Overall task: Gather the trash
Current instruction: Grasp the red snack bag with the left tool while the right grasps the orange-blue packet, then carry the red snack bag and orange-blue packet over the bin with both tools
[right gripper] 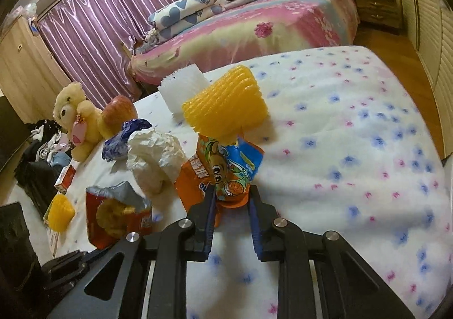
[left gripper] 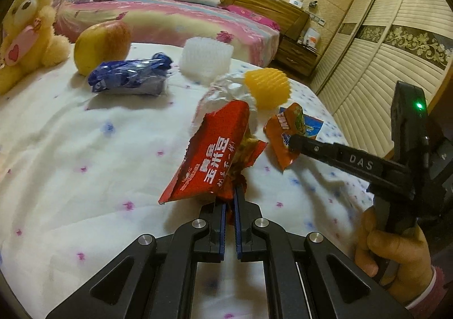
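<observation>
The left gripper [left gripper: 230,200] is pinched tight on the bottom corner of a torn red crinkly snack bag [left gripper: 211,154]. The bag sticks up and away from the jaws, tipped a bit to one side, with its open ragged end on top. Yellow snack bits show inside it.

The right gripper [right gripper: 230,194] has an orange and blue shiny snack pouch [right gripper: 223,171] between its two blue pads. The jaws are only a little way apart, and the pads look to be squeezing the pouch's bottom edge. The pouch stands up in front of the jaws, long way up and down. It looks lifted off the white bed cover with little flowers [right gripper: 354,149], but I cannot be sure.

So each hand has one piece of trash. Other trash is further off, past both bags. A yellow foam net sleeve [right gripper: 226,104] is just behind the pouch, nearest the right gripper. A crumpled white paper ball [right gripper: 154,154] is between the two bags. A white foam net sleeve [left gripper: 206,57] and a squashed blue plastic wrapper [left gripper: 130,77] lie nearer the left side. No bin can be seen.

The red bag has big yellow Chinese letters, which look like 黄金玉米豆. The pouch shows a cartoon animal with a basketball; its words are too bent to read. The right gripper's arm says "DAS".
</observation>
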`<state>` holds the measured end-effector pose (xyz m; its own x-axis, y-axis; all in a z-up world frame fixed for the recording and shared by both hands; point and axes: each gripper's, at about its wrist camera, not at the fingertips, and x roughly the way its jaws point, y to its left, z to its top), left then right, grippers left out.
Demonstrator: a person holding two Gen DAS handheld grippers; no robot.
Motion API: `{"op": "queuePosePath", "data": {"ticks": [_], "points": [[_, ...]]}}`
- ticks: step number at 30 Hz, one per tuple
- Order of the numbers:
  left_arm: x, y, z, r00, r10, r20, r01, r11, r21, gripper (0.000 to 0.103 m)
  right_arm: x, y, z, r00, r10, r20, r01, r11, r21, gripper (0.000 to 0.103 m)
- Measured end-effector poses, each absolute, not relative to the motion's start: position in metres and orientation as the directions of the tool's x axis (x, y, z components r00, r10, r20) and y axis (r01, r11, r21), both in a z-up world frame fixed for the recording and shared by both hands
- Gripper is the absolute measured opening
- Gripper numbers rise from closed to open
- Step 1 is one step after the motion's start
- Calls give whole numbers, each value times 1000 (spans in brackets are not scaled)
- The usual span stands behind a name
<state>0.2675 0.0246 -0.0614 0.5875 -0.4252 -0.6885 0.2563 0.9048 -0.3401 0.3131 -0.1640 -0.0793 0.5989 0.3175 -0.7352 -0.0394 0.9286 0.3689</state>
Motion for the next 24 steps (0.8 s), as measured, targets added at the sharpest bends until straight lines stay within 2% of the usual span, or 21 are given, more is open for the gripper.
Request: {"op": "queuePosePath", "data": {"ticks": [24], "points": [[261, -69, -53, 487, -553, -676, 461, 820, -340, 3, 221, -260, -53, 678, 200, -707, 113, 922, 369, 21]]}}
